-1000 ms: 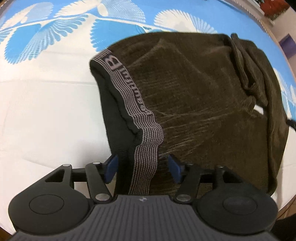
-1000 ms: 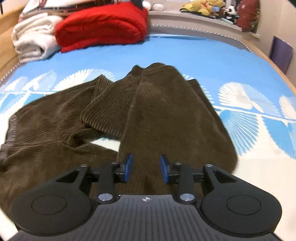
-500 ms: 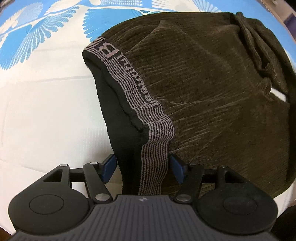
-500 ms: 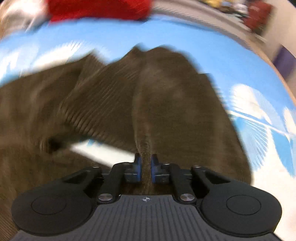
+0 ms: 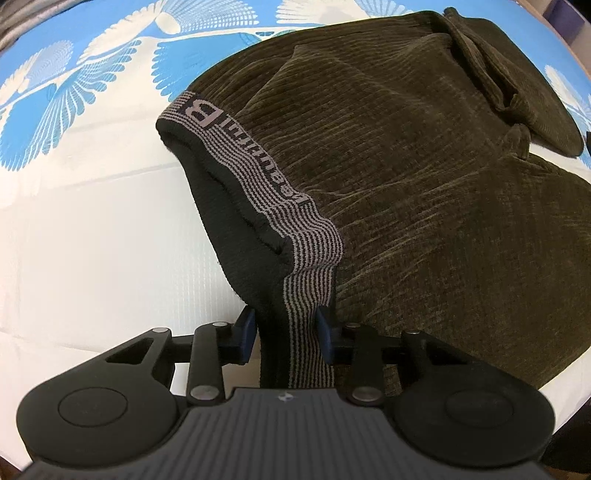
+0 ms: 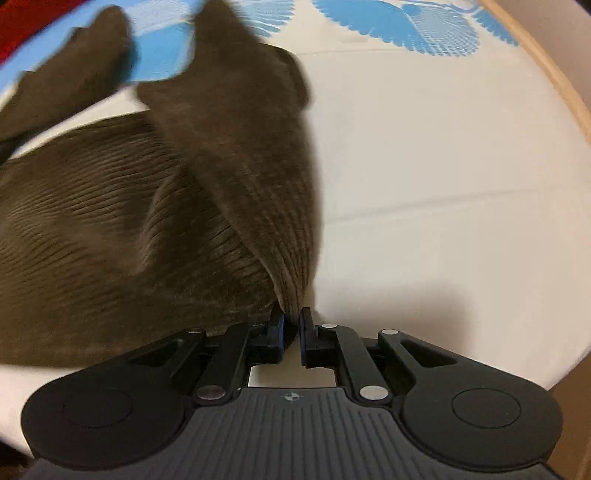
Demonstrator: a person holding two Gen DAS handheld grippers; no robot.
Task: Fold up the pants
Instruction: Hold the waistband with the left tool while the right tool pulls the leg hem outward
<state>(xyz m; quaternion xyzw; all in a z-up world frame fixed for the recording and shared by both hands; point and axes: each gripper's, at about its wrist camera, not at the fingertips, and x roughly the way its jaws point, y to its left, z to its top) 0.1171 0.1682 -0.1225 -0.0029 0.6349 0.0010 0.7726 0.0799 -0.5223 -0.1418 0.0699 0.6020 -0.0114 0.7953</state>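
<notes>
Dark olive corduroy pants (image 5: 424, 184) lie on the bed, their grey striped waistband (image 5: 258, 184) running down towards my left gripper (image 5: 285, 332). Its jaws are closing with the waistband between them. The right pad touches the band, and a thin gap shows at the left pad. In the right wrist view my right gripper (image 6: 291, 330) is shut on a pinched fold of a pant leg (image 6: 251, 166), which stretches away from the pads, blurred. The rest of the pants (image 6: 74, 240) spreads to the left.
The bed sheet (image 5: 92, 240) is white with blue fan patterns. In the right wrist view the sheet (image 6: 443, 184) stretches right to a wooden bed edge (image 6: 546, 66). A bit of red blanket (image 6: 11, 22) shows at the top left corner.
The left jaws have narrowed around the waistband. The right gripper went from open over the leg to shut on its fabric and swept it sideways towards the white part of the bed.
</notes>
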